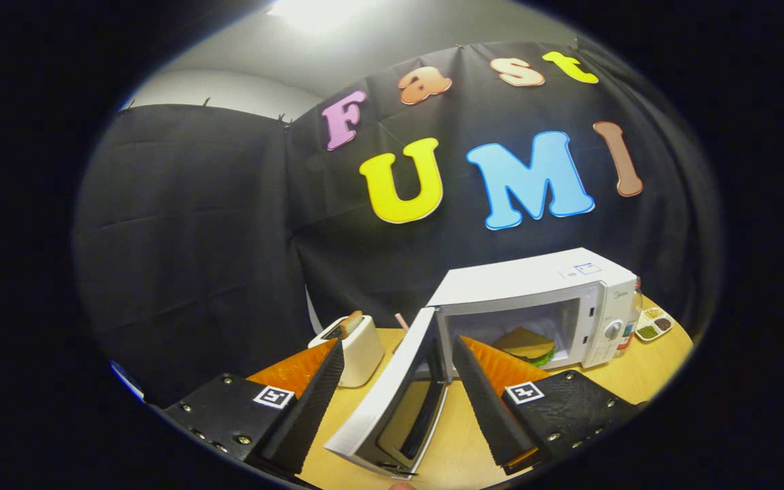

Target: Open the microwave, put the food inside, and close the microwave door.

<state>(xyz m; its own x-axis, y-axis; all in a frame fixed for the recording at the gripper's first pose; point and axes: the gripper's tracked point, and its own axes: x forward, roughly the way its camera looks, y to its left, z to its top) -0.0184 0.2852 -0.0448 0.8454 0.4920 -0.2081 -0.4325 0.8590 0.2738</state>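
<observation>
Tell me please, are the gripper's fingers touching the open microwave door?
Cannot tell. In the gripper view the door stands between the open gripper's fingers, but no contact or gap shows plainly.

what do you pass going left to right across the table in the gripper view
toaster → open microwave door, standing between the open gripper's fingers → microwave with the food inside → bottle → small snack tray

Scene is viewed from the gripper (pixel 399 361), low over the surface (pixel 637 381), forward along its spread fingers. The microwave (pixel 542 306) is faced closely; its swung-out door (pixel 392 395) sits between them.
</observation>
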